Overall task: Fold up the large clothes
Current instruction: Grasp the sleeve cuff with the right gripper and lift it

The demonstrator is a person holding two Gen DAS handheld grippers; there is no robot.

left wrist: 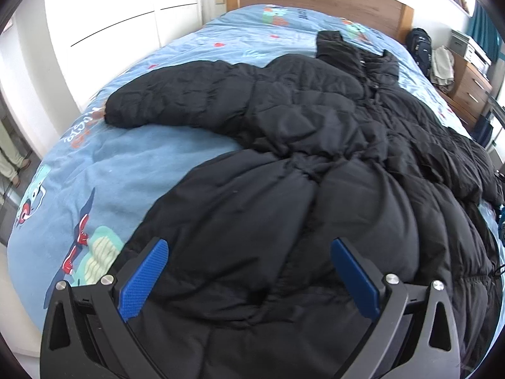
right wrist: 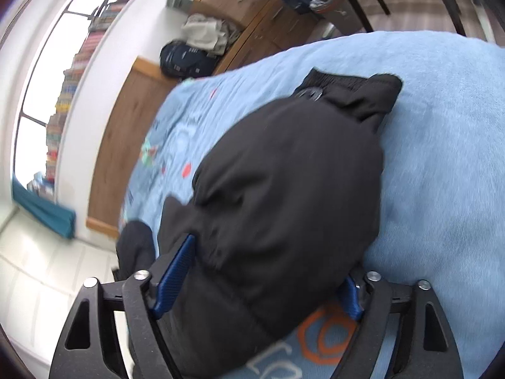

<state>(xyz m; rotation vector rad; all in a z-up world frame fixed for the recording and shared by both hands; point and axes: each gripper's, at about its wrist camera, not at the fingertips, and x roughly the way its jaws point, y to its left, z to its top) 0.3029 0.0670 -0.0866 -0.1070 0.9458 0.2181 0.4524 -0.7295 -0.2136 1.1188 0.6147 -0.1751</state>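
Left wrist view: puffy quilted black down coat (left wrist: 315, 158) spread on fleecy blue printed bedspread (left wrist: 126, 170).
Left gripper (left wrist: 249, 271): blue ribbed pads parted wide above the hem.
Right gripper (right wrist: 268, 271): clamped around the padded black sleeve (right wrist: 284, 173).

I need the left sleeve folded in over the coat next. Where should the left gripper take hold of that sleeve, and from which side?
Probably at the cuff end of the sleeve, coming in from the bare blue bedspread beside it. The sleeve lies flat, stretched away from the coat body, so its tip is free and easy to lift. The left gripper is open over the hem.
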